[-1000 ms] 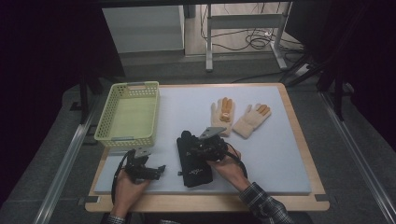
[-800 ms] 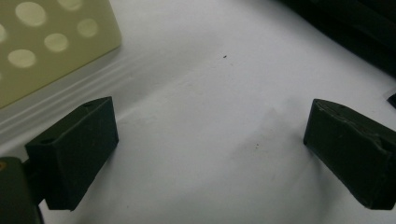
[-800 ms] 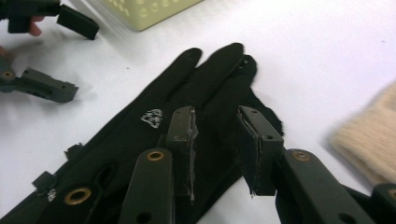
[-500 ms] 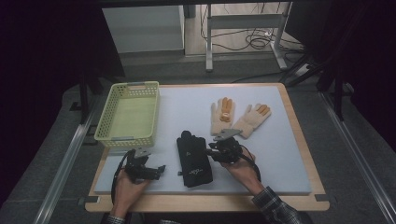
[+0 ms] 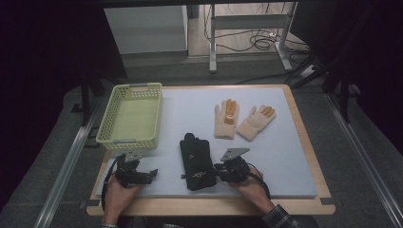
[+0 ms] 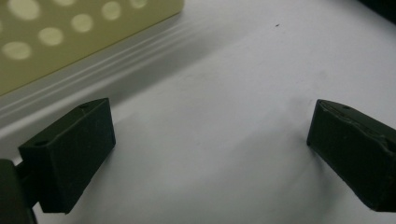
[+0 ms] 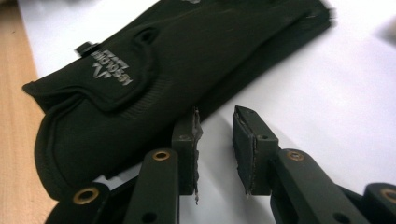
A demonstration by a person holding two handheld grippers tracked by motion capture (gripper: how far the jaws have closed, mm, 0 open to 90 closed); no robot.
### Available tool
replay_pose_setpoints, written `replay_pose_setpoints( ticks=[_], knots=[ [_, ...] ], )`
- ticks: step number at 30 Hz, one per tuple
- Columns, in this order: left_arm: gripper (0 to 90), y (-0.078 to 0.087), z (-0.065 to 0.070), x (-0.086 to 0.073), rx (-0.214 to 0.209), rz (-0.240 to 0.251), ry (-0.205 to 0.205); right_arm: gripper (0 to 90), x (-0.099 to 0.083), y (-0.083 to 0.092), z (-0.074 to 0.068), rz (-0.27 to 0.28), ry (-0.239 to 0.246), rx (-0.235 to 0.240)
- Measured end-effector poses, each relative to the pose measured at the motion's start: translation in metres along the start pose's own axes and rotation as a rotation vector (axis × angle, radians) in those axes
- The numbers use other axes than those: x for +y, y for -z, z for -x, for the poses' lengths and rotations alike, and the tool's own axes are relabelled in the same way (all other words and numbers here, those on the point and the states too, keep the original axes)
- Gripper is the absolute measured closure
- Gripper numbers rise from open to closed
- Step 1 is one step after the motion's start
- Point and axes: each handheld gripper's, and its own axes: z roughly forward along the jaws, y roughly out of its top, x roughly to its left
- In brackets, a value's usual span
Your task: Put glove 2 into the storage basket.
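White mat on wood-edged surface, dark room w/ cables on floor behind. Black gloves lie mid-front. Right gripper just beside them, jaws narrow, closing, nothing between. Left gripper wide apart, empty. Glove logo unreadable.

The black gloves are showing matt ribbed cloth. Beside them, the tabletop is presenting a smooth white mat over a wood edge; the basket is perforated plastic.
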Motion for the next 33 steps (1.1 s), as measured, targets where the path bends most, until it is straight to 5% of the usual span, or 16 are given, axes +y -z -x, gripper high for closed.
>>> replay_pose_setpoints(
  ticks=[14,26,33],
  knots=[
    [0.8,0.005,-0.013,-0.007,0.003,0.002,-0.005,69.9,0.019,-0.028,-0.019,0.013,0.053,0.064],
    [0.4,0.004,-0.013,-0.008,0.003,0.011,-0.005,69.9,0.044,-0.059,-0.024,0.024,0.069,0.059],
    [0.3,0.004,-0.014,-0.011,-0.005,0.041,-0.002,66.6,0.038,-0.042,-0.016,0.038,0.084,0.033]
  ],
)
